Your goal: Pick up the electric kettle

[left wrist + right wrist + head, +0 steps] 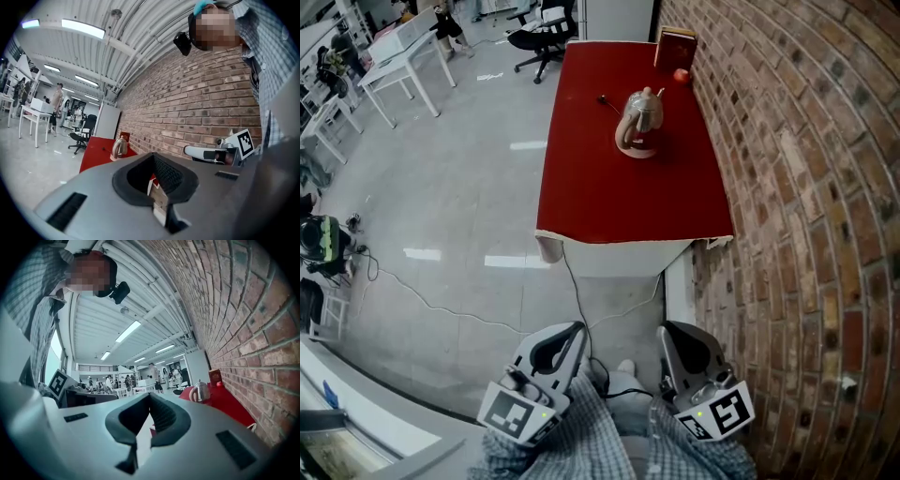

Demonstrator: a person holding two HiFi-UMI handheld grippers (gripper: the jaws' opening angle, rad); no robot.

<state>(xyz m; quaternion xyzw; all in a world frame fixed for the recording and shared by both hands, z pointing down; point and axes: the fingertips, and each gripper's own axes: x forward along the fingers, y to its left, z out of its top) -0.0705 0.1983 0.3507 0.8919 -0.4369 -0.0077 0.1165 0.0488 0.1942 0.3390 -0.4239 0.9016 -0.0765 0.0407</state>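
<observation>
Left gripper [565,336]: jaws pressed together, nothing between them, held low near the person's body.
Right gripper [677,336]: jaws likewise pressed together and empty, beside the left gripper.
Electric kettle [642,118]: upright on its base on the far half of the red tabletop [609,206], well apart from both grippers.
Brick wall [806,187]: along the tabletop's right edge.

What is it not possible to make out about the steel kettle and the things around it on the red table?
Shiny steel electric kettle: head view, too small to tell whether its lid is shut.
Thin black cord beside it: head view, too small to tell whether it joins the kettle.
Dark red box at the far end: print too small to read.
Small red round thing: too small to identify.
</observation>
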